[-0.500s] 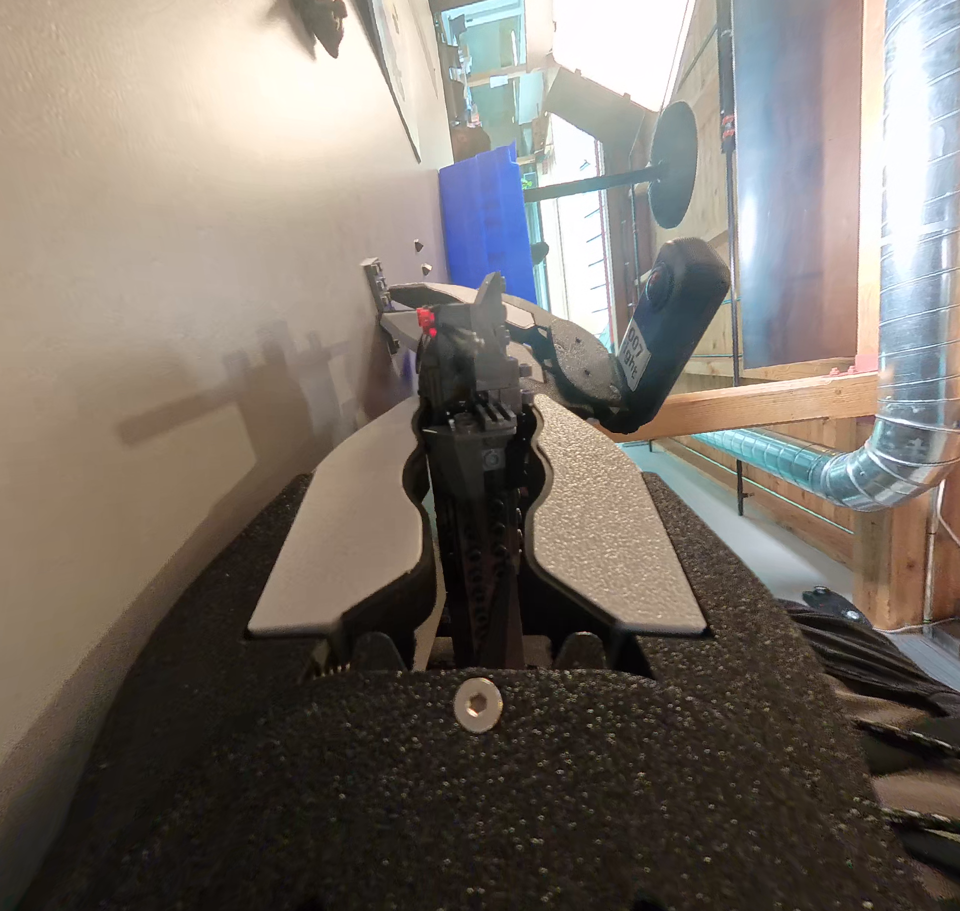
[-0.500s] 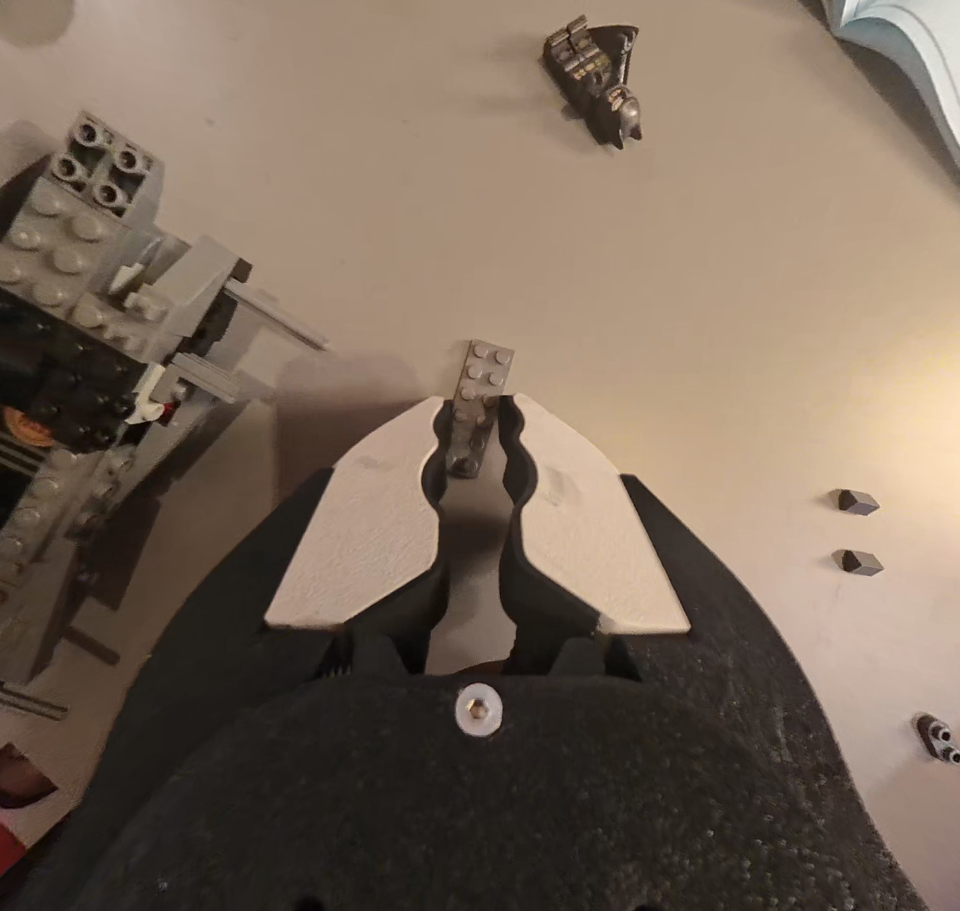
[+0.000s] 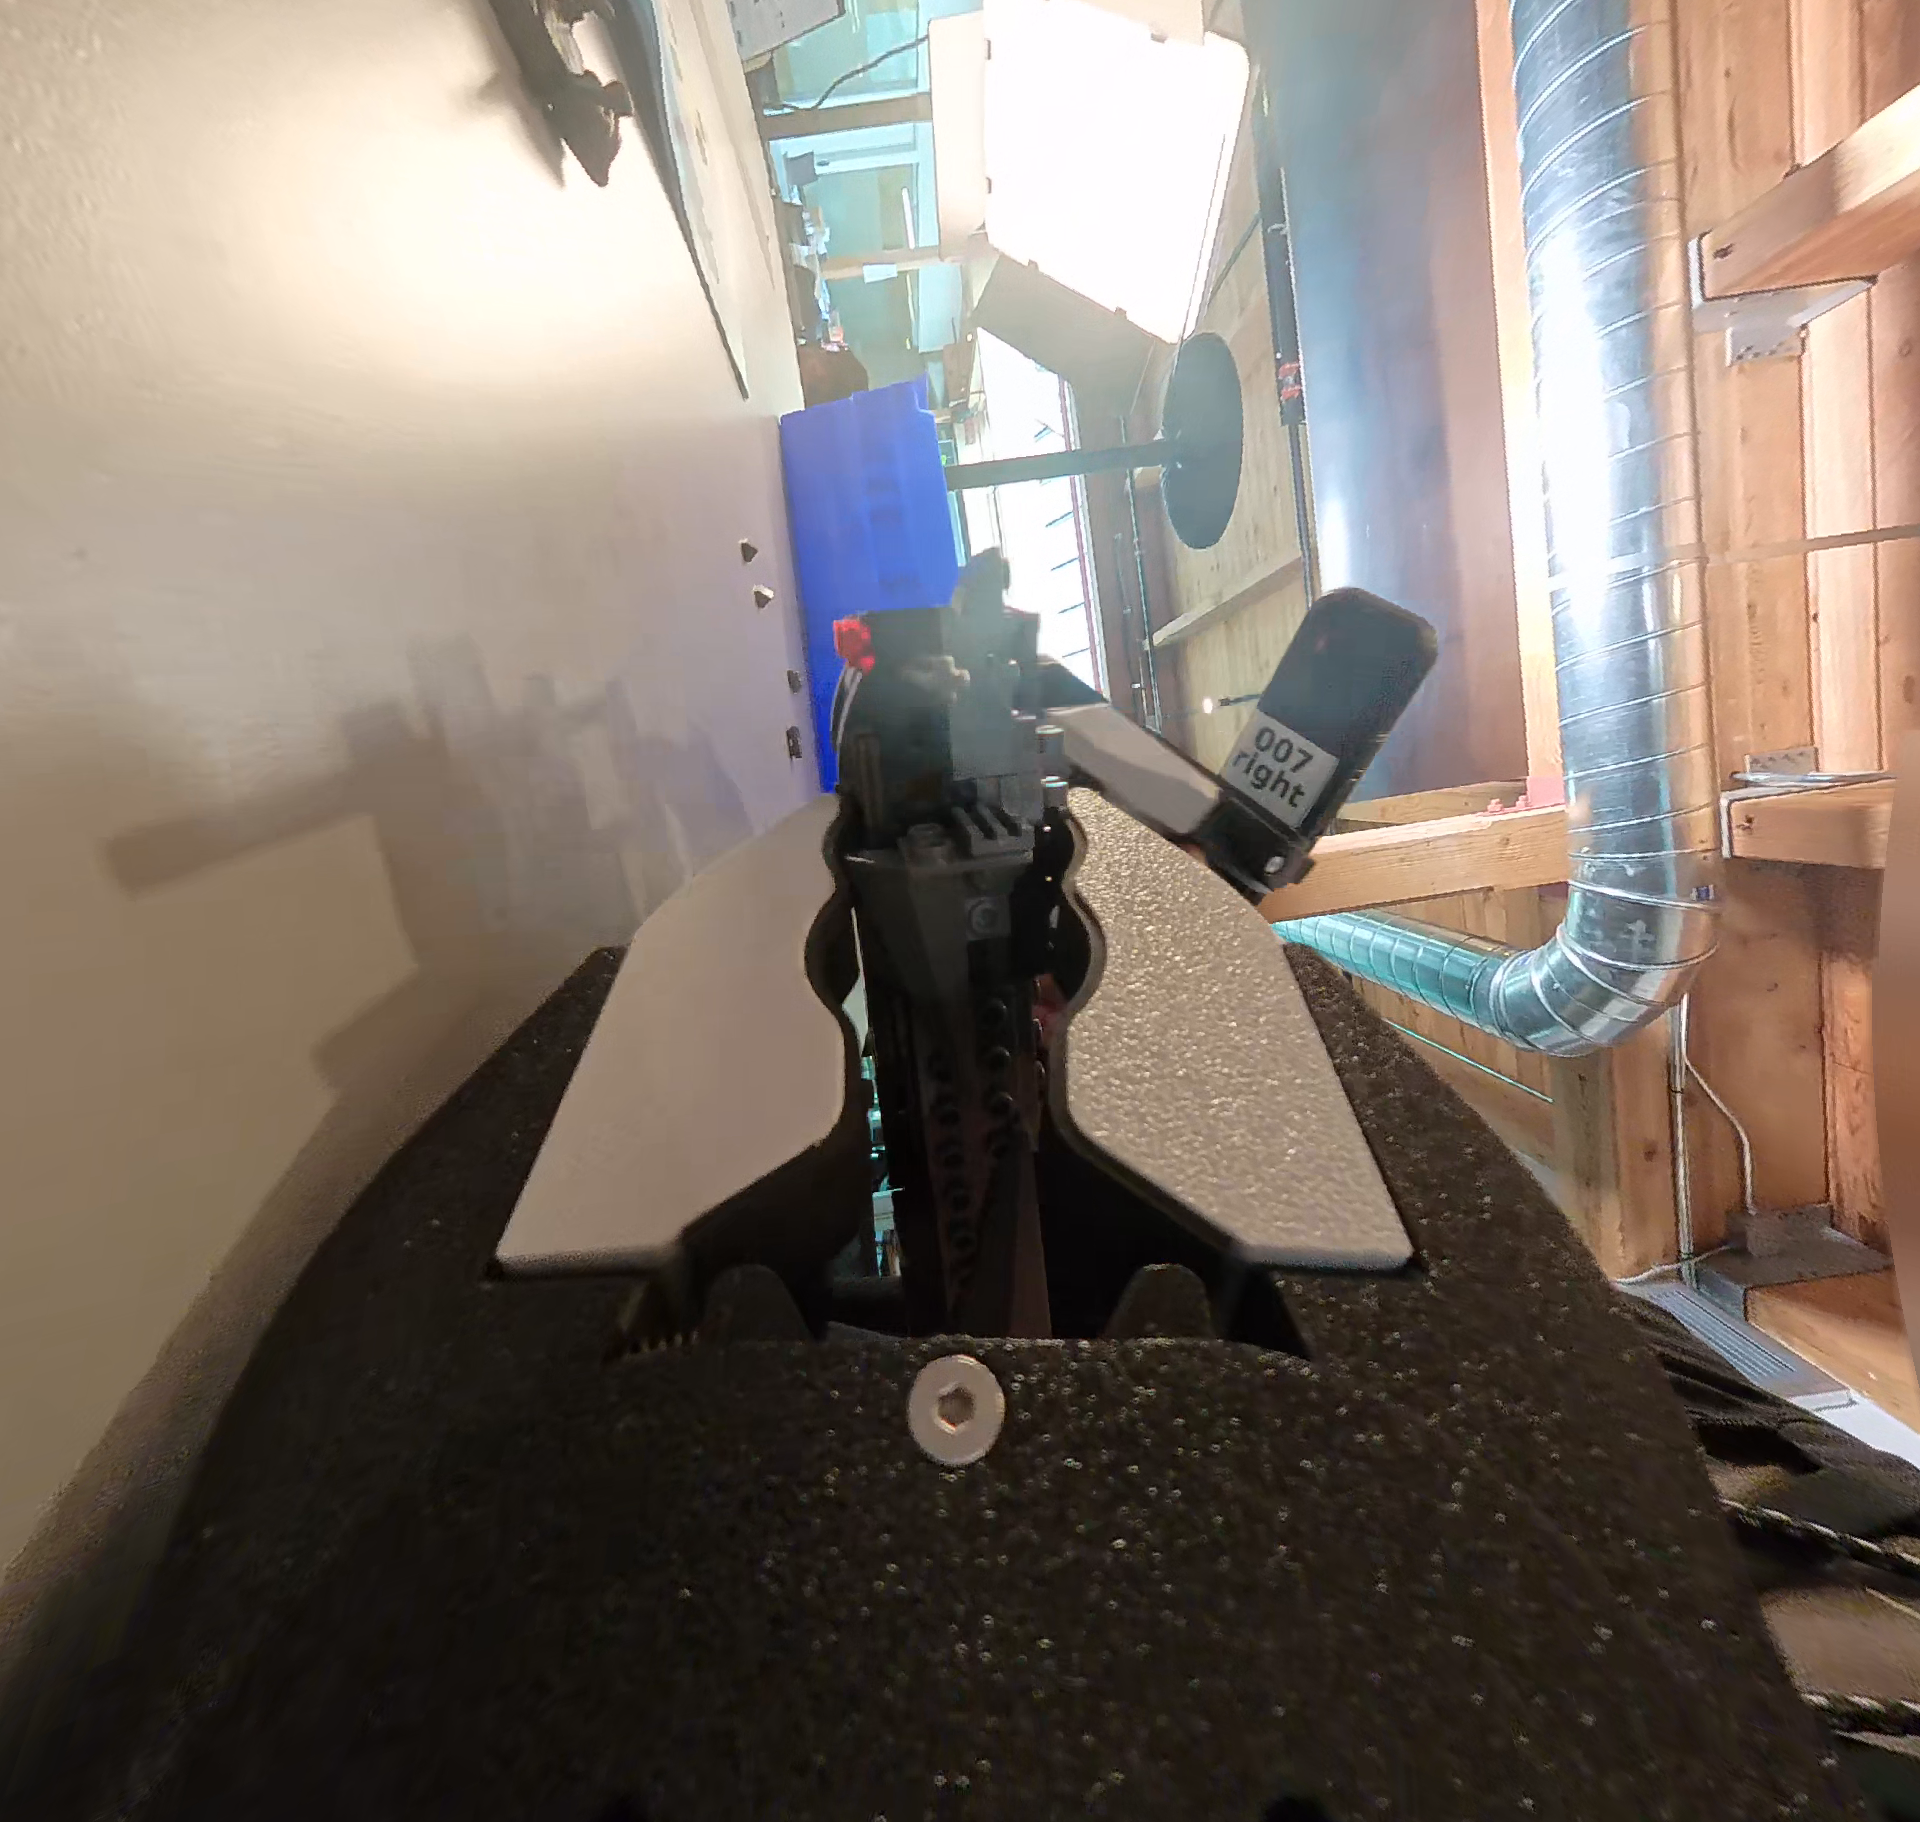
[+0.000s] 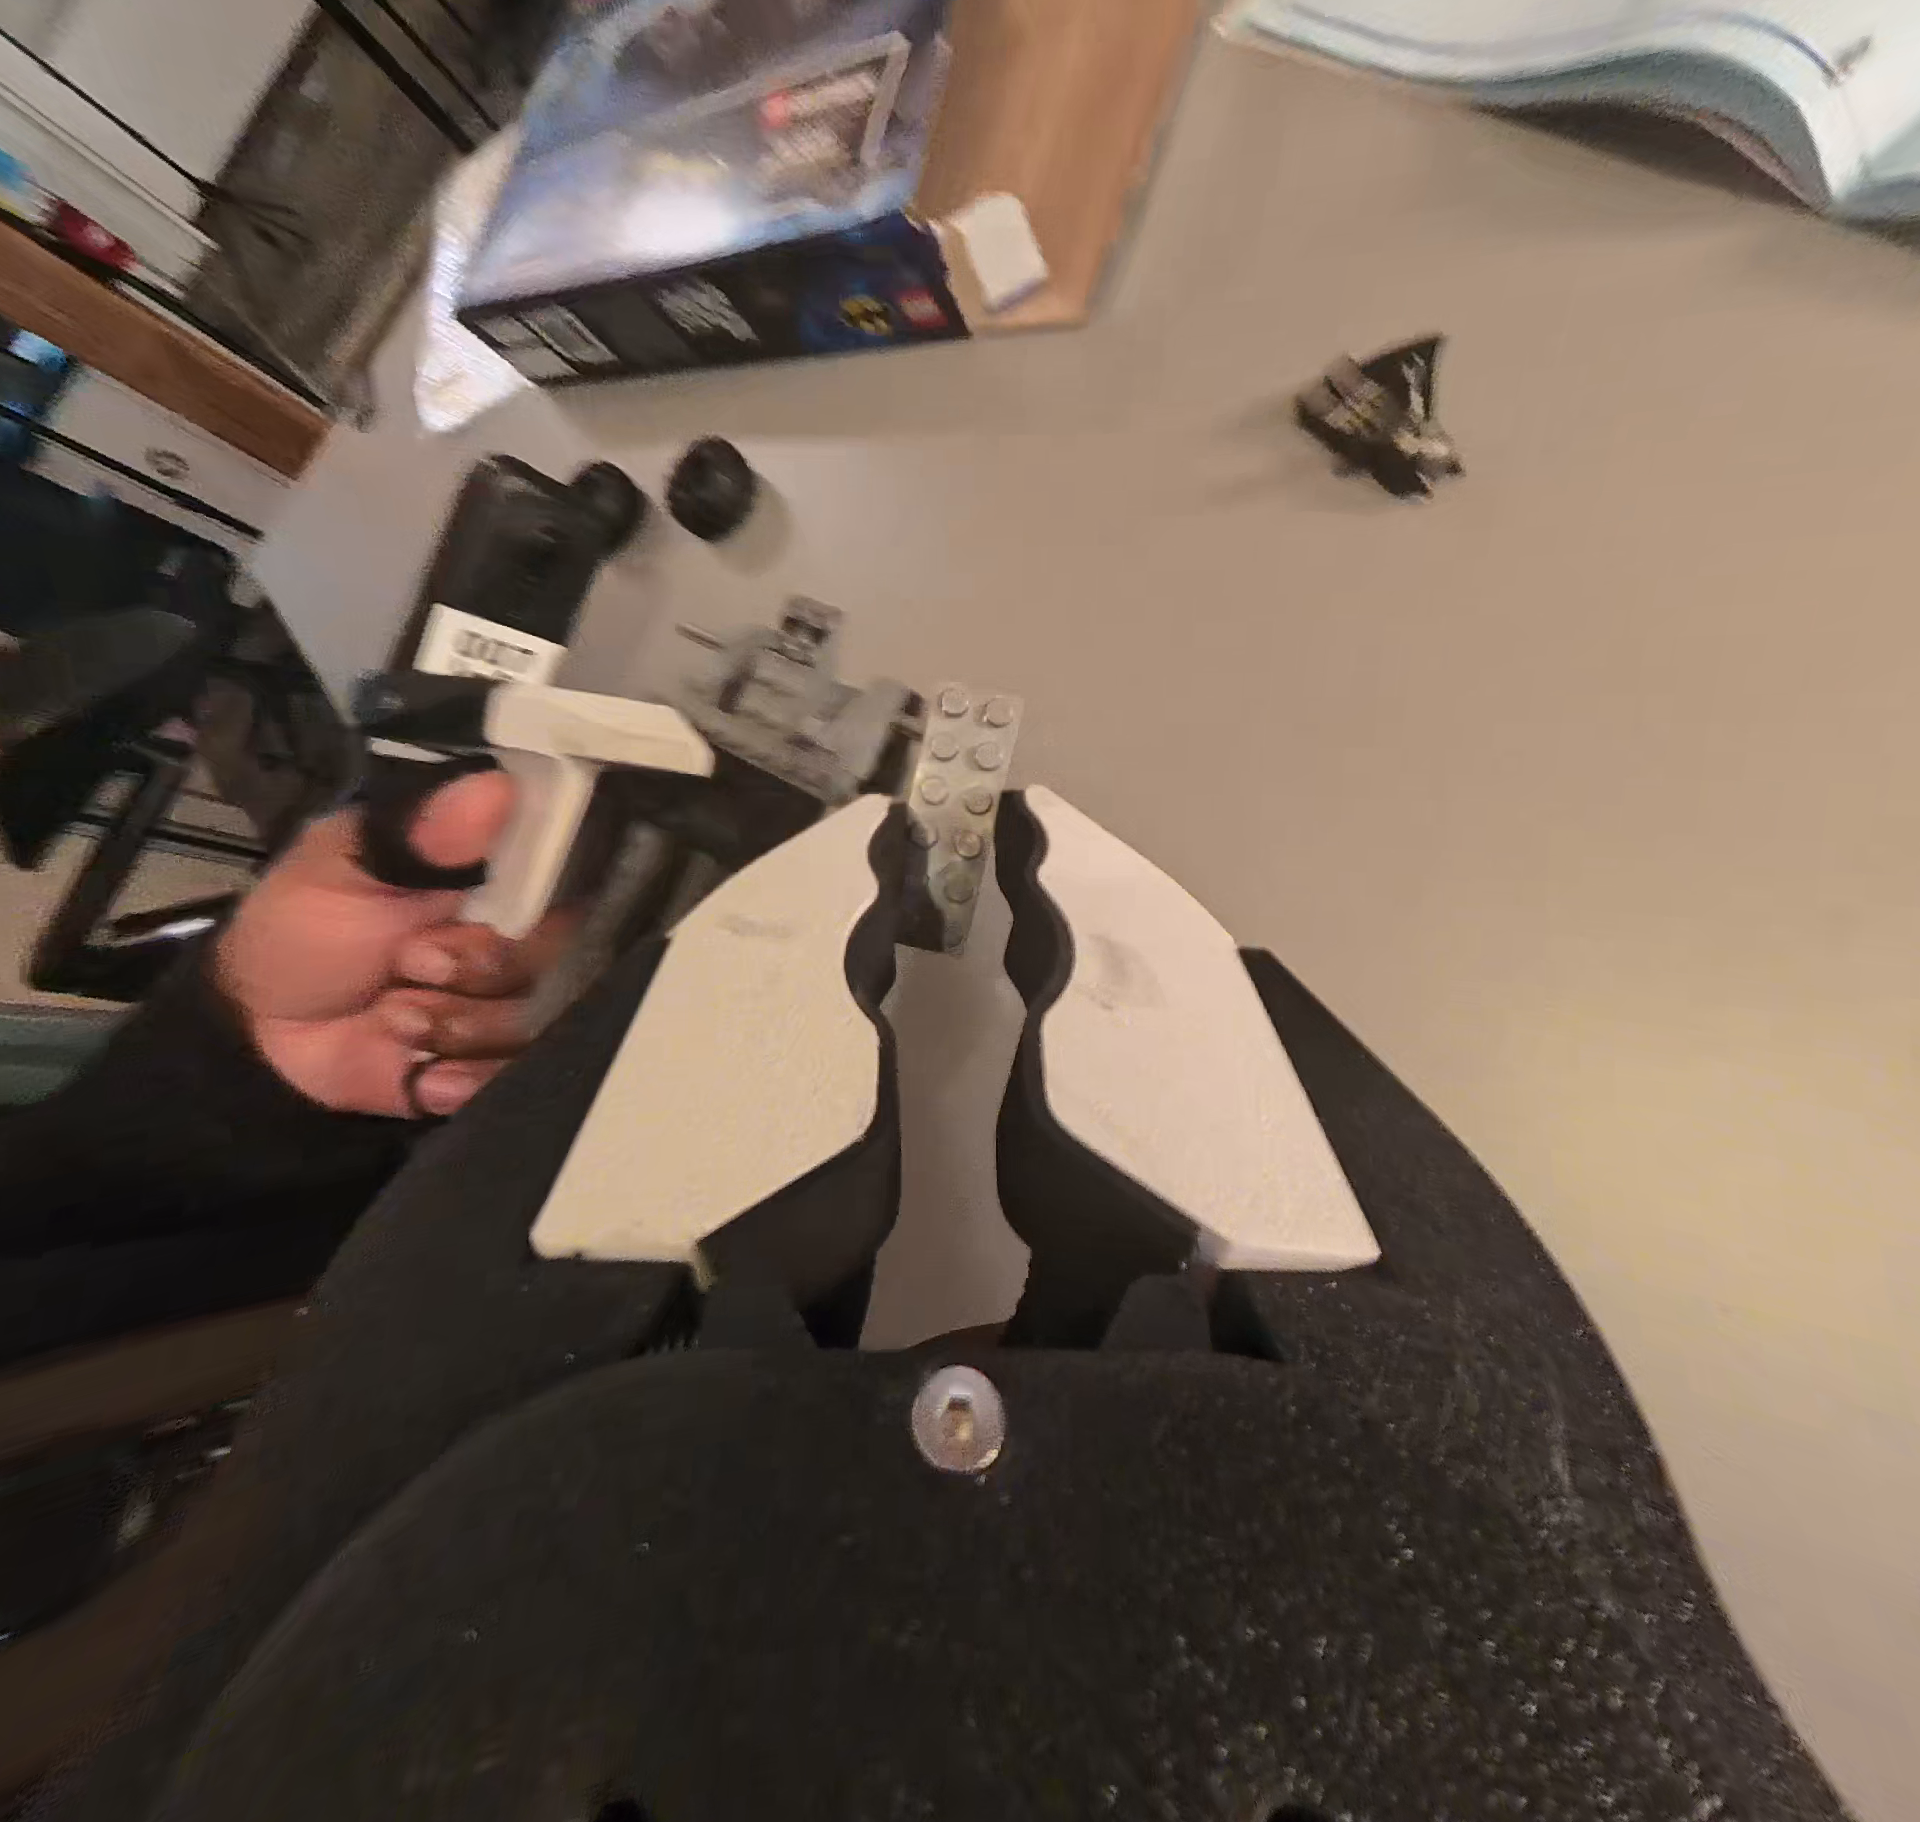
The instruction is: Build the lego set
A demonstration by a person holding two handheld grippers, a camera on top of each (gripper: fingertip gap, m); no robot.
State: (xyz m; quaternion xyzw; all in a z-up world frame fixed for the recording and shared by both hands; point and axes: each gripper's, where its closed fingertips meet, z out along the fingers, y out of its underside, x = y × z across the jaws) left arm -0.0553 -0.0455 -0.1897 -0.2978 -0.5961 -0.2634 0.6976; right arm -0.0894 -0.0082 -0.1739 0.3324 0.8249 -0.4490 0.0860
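My left gripper is shut on a dark grey and black brick model with a small red piece on top, and holds it beside the beige table. My right gripper is shut on a narrow grey studded plate and holds it above the table, tilted. The plate's far end is close to the model, which the left gripper's white finger and a person's hand hold at the left. The right gripper's finger shows just behind the model in the left wrist view.
A printed box and an open booklet lie at the table's far side. Two black wheels and a small dark brick assembly lie on the table. A blue bin and small dark pieces are farther off. Across from one pair of fingers to the other is roughly 6 centimetres.
My right gripper has lifted the grey plate off the table and carried it up towards the model in the left gripper. The left gripper stays shut on the model.
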